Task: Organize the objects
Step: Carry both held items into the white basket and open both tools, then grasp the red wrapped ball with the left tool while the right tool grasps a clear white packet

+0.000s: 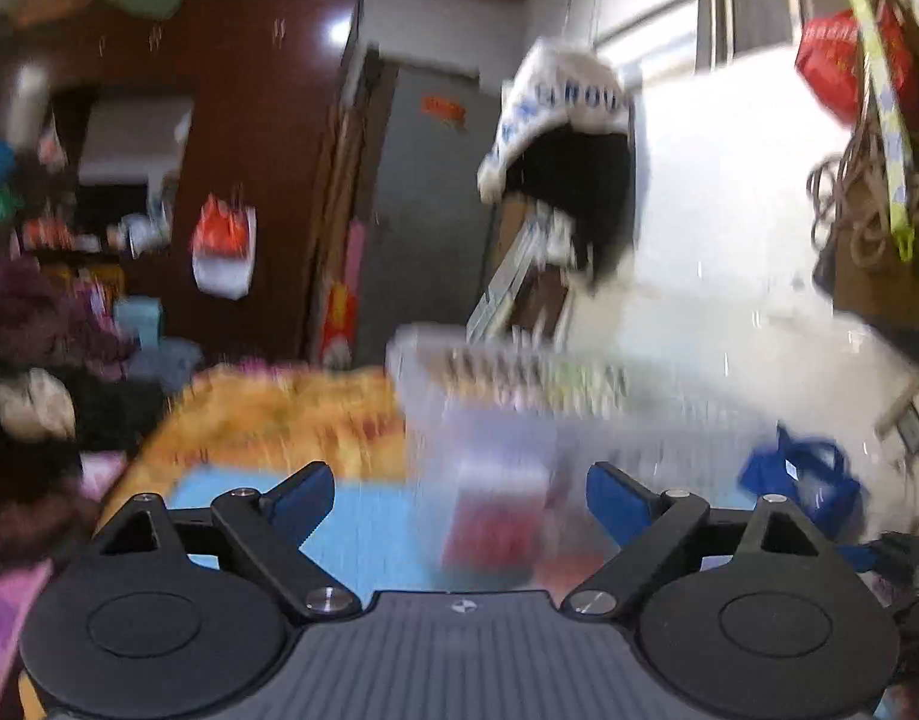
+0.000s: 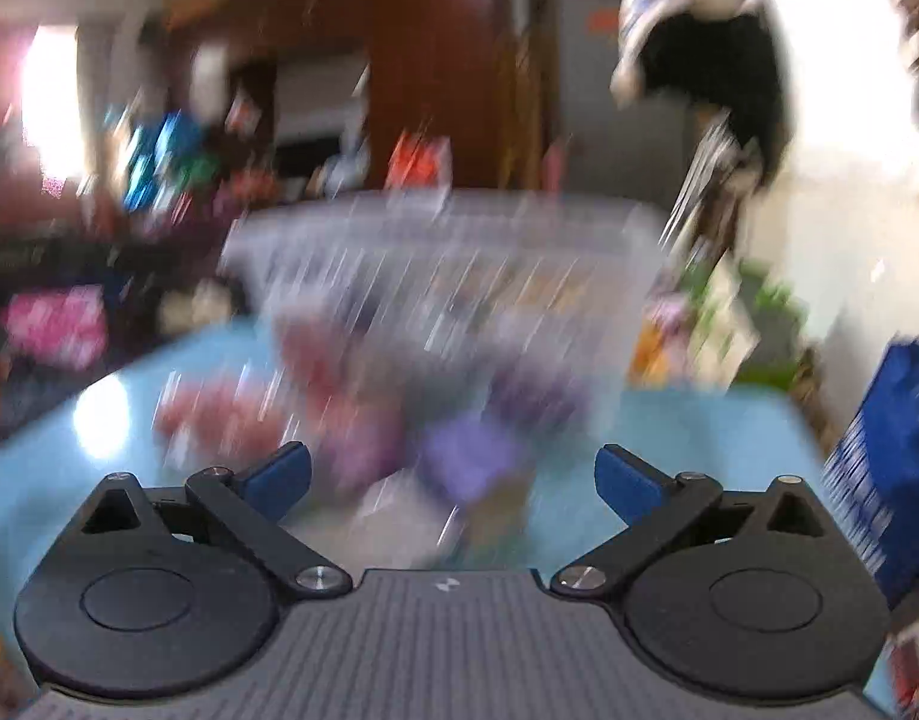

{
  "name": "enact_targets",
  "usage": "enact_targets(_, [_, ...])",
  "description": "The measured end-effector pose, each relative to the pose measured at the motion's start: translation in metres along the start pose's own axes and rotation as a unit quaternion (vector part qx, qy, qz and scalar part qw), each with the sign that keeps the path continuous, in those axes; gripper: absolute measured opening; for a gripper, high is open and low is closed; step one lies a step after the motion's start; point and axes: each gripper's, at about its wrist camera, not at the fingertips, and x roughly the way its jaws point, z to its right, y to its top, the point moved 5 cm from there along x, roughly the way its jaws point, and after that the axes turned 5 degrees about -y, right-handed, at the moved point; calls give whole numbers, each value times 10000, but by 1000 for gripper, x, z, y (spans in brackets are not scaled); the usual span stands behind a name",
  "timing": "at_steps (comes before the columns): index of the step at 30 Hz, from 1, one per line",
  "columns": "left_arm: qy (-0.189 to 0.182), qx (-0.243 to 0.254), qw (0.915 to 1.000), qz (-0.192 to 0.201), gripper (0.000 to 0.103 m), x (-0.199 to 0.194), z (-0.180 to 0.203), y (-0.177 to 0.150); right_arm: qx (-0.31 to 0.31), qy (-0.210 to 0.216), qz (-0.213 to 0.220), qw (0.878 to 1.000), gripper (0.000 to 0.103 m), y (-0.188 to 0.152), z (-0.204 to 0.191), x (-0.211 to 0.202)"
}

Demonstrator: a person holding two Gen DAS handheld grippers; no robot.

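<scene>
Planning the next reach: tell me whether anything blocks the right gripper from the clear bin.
Nothing visible does. The right gripper is open, and the clear bin sits straight ahead on the blue table; blur hides small things.

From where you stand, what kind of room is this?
Most likely a lived-in room of a home, used for storage. A tall dark wooden wardrobe has plastic bags hanging on it, and a clear plastic bin of small items sits on a light blue table. Blur hides finer detail.

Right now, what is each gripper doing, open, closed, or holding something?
Left gripper: open, holding nothing.
Right gripper: open, holding nothing.
</scene>
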Motion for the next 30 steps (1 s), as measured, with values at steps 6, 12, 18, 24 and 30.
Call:
enact_targets(6, [417,295,9975,-489,93,20,-12,-15,-184,90,-232,9995,103,1,-12,14])
enact_targets(12, [426,210,9954,-837,93,23,-23,-27,-401,378,-180,9983,91,-6,-18,9])
enact_targets(18, [525,424,9919,-1078,93,26,-23,-44,-435,609,-232,9969,77,-10,-16,3])
enact_targets(24, [505,616,9895,-1202,93,24,-19,-47,-399,640,-229,9969,80,-12,-9,-5])
enact_targets(30, [647,721,9873,-1259,92,28,-15,-48,-604,611,-297,9959,90,-14,-11,-7])
